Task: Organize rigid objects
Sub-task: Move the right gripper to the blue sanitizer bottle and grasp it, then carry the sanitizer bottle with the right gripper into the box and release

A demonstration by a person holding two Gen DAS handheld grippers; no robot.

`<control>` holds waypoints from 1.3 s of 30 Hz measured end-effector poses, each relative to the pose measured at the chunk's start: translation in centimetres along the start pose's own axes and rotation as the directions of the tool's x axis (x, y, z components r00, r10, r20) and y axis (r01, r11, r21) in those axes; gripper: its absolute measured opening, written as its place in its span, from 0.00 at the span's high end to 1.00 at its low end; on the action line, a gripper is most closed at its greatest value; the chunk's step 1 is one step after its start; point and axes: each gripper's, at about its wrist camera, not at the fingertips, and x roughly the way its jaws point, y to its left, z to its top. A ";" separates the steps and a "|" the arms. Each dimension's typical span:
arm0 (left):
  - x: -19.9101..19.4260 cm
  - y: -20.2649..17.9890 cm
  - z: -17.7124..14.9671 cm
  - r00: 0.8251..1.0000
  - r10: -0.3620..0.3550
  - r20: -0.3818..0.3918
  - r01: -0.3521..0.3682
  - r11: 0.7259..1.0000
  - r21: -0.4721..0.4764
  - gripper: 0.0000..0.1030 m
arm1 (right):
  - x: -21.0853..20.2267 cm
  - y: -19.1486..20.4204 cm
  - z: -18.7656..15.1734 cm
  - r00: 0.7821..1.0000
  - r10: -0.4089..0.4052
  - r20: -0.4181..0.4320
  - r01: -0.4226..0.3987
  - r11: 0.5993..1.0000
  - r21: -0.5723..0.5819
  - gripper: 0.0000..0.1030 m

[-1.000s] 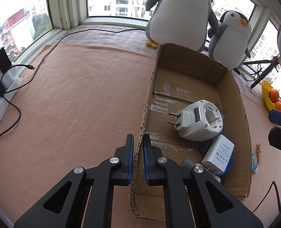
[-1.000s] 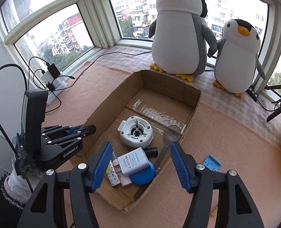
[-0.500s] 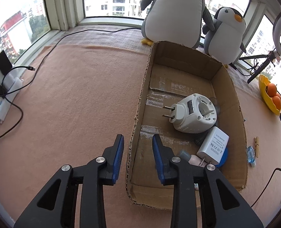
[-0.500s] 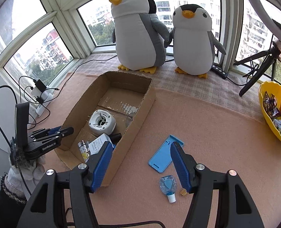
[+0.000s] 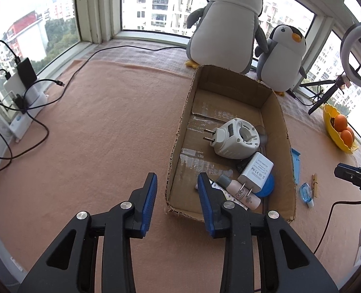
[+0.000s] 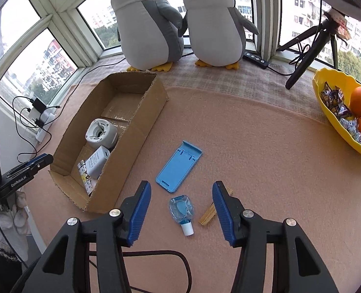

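Left claw: my left gripper (image 5: 176, 185) is spread and holds nothing; its jaws straddle the near left corner of the box (image 5: 178, 131), 1 finger outside the wall, the other over the inside.
Right claw: my right gripper (image 6: 181, 207) is spread wide and holds nothing; it sits above the mat (image 6: 253, 146), with the bottle lying between its fingers.
Box: open cardboard, long side running away from me, standing on the mat in front of 2 plush penguins (image 6: 146, 22).
In the box: a round white plug unit (image 5: 236, 138) with 2 prongs pointing left; a white adapter (image 5: 256, 169) just beside it, nearer me, lying over a blue disc (image 5: 268, 186); a pinkish tube (image 5: 239, 191) with a grey cap under the adapter's prongs; a patterned flat item (image 6: 85, 179) at the near end, partly hidden.
Outside the box: a blue stand (image 6: 179, 166) flat on the mat, just right of the box; a small clear bottle (image 6: 181, 211) with blue liquid and a white cap, on its side, near the stand's closer end; a wooden peg (image 6: 211, 212) just right of the bottle, partly behind my right finger.
Far right: a yellow bowl (image 6: 326, 112) with oranges and wrapped sweets, well apart from the box.
Far left: chargers and cables (image 5: 21, 90) by the window.
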 end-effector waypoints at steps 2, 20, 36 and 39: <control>-0.9 0.2 -0.5 1.000 0.002 0.010 -0.002 1.000 -0.010 0.68 | 0.6 -0.3 -0.4 1.000 0.005 -0.023 -0.006 1.000 -0.014 0.60; -5.9 2.8 -5.5 0.997 0.064 0.033 -0.059 0.989 -0.133 0.68 | 6.7 1.1 -1.8 0.974 -0.028 -0.226 -0.023 0.975 -0.221 0.65; -5.6 2.7 -6.1 0.998 0.064 0.019 -0.061 0.989 -0.136 0.68 | 7.4 2.1 -3.1 0.971 -0.121 -0.207 0.053 0.950 -0.308 0.73; -5.2 2.7 -5.9 0.998 0.059 0.015 -0.057 0.989 -0.133 0.68 | 6.6 1.5 -3.0 0.975 -0.122 -0.185 0.065 0.954 -0.291 0.73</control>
